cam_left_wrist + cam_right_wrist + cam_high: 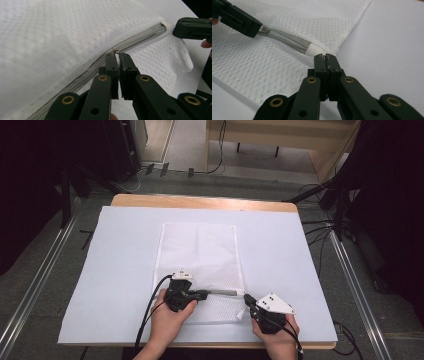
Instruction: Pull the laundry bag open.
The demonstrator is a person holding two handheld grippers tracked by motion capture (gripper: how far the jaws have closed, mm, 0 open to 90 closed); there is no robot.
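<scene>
White mesh zippered laundry bag: laid flat mid-table on a white sheet. Grey zipper judged partly run, remainder outstanding. Left gripper: jaws clamped on the zipper pull. Right gripper: jaws pinched on the bag's corner.

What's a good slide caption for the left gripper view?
Left gripper pinching the zipper pull of a white mesh laundry bag, right gripper holding its corner.
</scene>
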